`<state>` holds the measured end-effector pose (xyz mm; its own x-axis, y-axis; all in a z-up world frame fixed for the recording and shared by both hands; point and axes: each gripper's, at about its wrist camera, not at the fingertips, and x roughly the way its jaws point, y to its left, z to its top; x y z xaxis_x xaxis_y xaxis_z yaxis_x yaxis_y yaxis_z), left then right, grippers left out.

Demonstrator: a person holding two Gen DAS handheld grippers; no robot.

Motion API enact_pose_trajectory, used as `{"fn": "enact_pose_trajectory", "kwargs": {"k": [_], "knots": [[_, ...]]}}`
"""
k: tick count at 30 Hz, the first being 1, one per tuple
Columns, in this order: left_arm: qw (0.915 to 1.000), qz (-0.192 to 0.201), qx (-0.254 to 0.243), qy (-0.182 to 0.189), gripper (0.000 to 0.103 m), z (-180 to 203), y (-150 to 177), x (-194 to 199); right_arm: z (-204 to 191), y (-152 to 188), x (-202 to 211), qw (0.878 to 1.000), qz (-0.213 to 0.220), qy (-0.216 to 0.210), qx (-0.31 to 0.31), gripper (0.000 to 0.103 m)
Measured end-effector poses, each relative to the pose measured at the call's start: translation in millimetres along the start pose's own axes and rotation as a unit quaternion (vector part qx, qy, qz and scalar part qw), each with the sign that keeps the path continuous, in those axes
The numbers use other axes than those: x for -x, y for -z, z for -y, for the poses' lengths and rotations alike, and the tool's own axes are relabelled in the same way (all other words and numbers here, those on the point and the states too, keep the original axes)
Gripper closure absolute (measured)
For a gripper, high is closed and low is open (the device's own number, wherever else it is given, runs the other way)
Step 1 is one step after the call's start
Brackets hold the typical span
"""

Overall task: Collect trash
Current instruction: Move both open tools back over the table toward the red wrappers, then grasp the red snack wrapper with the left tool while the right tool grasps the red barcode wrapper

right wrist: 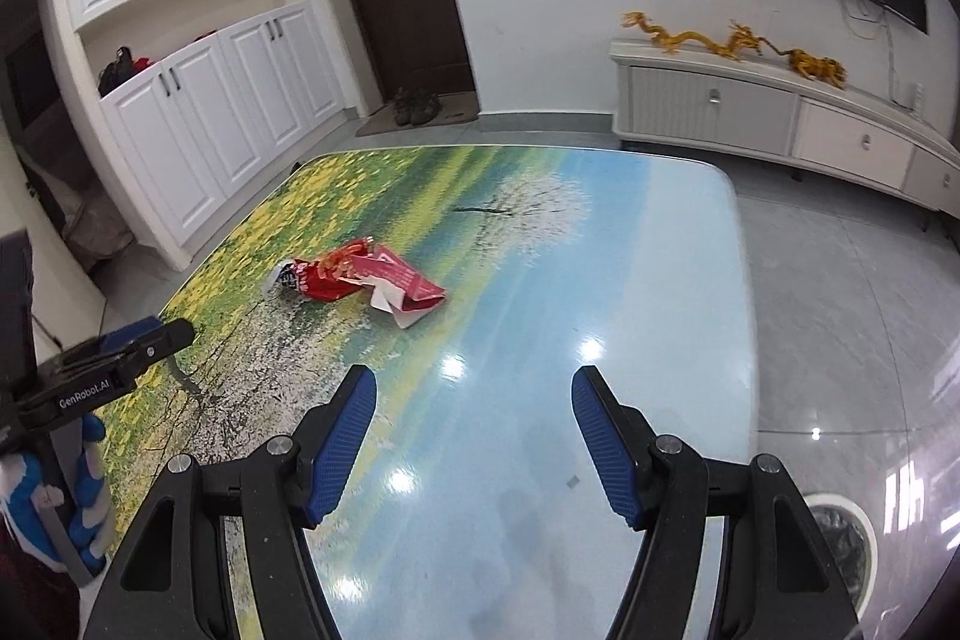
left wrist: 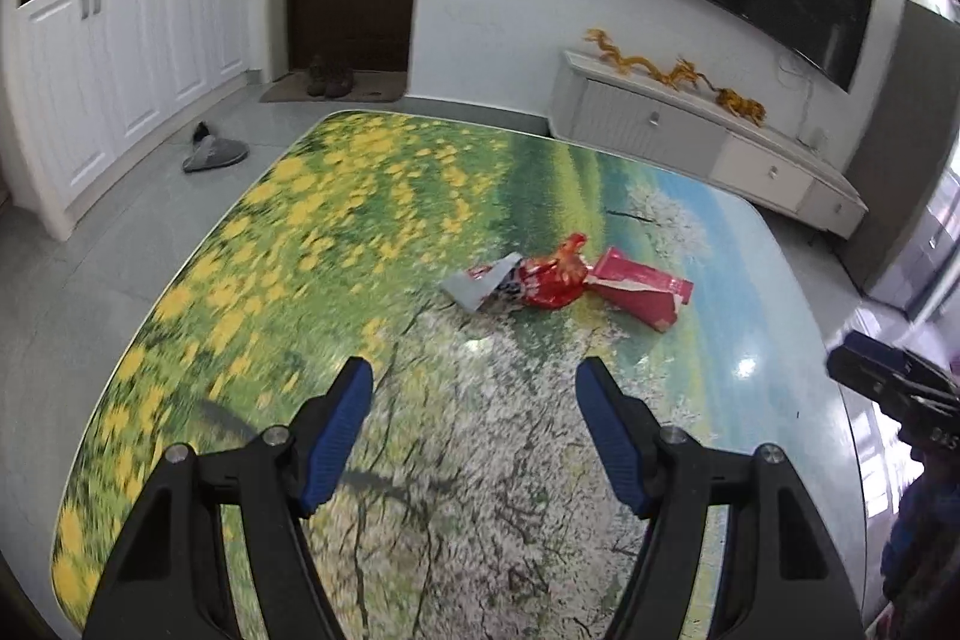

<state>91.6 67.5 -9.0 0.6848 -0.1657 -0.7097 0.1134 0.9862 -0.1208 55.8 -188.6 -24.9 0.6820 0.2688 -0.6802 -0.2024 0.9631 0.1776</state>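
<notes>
A heap of red trash lies on the flower-print table (left wrist: 336, 220): a crumpled red foil wrapper (left wrist: 549, 280), a torn red box (left wrist: 645, 289) to its right, and a grey-lined torn scrap (left wrist: 477, 283) to its left. In the right wrist view the same wrapper (right wrist: 327, 274) and box (right wrist: 408, 289) lie left of centre on the table (right wrist: 630, 280). My left gripper (left wrist: 474, 373) is open and empty, short of the heap. My right gripper (right wrist: 474, 379) is open and empty, short of the heap and to its right.
A lined trash bin (right wrist: 840, 538) stands on the floor right of the table. A white TV cabinet (left wrist: 708, 130) with gold dragon ornaments (left wrist: 678, 70) lines the far wall under a TV. White cupboards (left wrist: 120, 58), a dark door and a slipper (left wrist: 213, 154) are at left.
</notes>
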Motion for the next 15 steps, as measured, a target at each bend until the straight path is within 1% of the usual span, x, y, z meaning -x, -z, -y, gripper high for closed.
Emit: {"fn": "enact_pose_trajectory", "kwargs": {"k": [2,6,11,15], "knots": [[0.9991,-0.005,-0.038,0.018,0.034,7,-10,-9,-5,-5,-13,1.0,-0.008,-0.012,0.019,0.037],[0.9961,-0.021,-0.063,0.059,0.034,10,-31,-30,-13,-15,-40,0.997,-0.024,-0.034,0.058,0.037],[0.9922,-0.033,-0.095,0.072,0.034,15,-54,-60,-19,-28,-74,0.993,-0.036,-0.06,0.098,0.037],[0.9837,-0.05,-0.154,0.077,0.034,24,-63,-83,-21,-36,-97,0.988,-0.045,-0.08,0.124,0.037]]}}
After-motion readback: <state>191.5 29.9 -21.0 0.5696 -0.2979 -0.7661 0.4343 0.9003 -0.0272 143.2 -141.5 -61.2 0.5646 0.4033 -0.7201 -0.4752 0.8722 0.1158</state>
